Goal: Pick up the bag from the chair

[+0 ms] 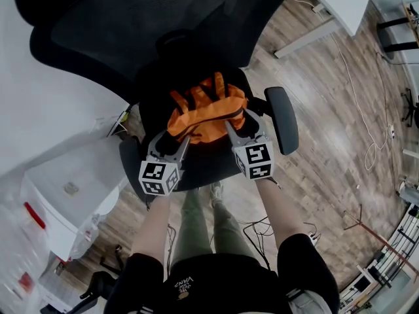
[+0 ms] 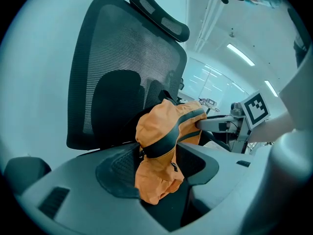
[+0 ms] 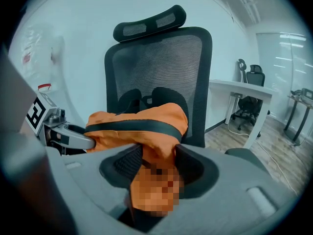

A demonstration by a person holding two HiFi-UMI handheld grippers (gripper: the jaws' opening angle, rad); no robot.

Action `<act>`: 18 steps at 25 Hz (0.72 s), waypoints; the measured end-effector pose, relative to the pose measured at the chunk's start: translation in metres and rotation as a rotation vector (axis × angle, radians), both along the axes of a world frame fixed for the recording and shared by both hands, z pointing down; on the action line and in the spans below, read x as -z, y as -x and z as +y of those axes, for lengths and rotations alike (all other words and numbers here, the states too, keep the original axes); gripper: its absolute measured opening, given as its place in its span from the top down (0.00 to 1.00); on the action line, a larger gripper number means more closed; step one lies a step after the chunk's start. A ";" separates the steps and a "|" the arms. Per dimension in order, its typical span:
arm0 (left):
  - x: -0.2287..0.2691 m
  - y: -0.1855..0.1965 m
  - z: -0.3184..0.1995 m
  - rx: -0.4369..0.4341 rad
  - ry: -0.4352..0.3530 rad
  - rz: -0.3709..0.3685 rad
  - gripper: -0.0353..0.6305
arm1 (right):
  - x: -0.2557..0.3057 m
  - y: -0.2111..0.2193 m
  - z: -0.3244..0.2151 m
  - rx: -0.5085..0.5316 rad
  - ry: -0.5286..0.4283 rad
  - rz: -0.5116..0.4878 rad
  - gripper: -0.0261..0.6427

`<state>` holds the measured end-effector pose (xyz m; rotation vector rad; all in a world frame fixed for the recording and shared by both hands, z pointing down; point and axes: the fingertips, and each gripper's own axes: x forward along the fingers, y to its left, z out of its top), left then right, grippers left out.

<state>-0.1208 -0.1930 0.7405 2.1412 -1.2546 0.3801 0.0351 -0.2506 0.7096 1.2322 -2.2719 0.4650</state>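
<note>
An orange bag with black straps lies crumpled on the seat of a black mesh office chair. My left gripper reaches the bag's left side and my right gripper its right side. In the left gripper view a fold of the bag fills the gap of the left gripper, whose jaws stand wide. The right gripper view shows the same: bag fabric hangs down through the right gripper, jaws wide. Neither shows a firm pinch. Each gripper sees the other's finger against the bag.
The chair's tall mesh backrest rises behind the bag, and a black armrest juts out at the right. A white desk stands at the far right, white cables trail over the wood floor, and a white cabinet sits at the left.
</note>
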 end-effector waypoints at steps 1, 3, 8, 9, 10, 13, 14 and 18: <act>0.000 0.000 -0.001 0.000 0.002 0.004 0.59 | 0.000 -0.001 0.000 0.000 -0.004 0.006 0.67; 0.002 -0.001 -0.002 0.003 0.004 0.012 0.64 | 0.002 -0.004 0.000 0.001 -0.010 0.014 0.76; 0.013 -0.004 -0.004 -0.008 -0.017 0.015 0.78 | 0.011 0.002 0.006 0.043 -0.015 0.023 0.87; 0.015 -0.004 -0.004 -0.011 -0.021 0.021 0.79 | 0.012 0.003 0.008 0.046 -0.016 0.023 0.90; 0.017 -0.005 -0.004 -0.015 -0.024 0.024 0.80 | 0.013 0.004 0.010 0.044 -0.014 0.021 0.92; 0.022 -0.006 -0.005 -0.032 -0.031 0.022 0.82 | 0.014 0.002 0.014 0.026 -0.010 0.009 0.94; 0.024 -0.007 -0.004 -0.039 -0.032 0.019 0.83 | 0.016 0.002 0.016 0.021 -0.010 0.004 0.94; 0.034 -0.007 -0.002 -0.062 -0.056 0.013 0.86 | 0.026 0.002 0.024 0.003 -0.012 -0.016 0.94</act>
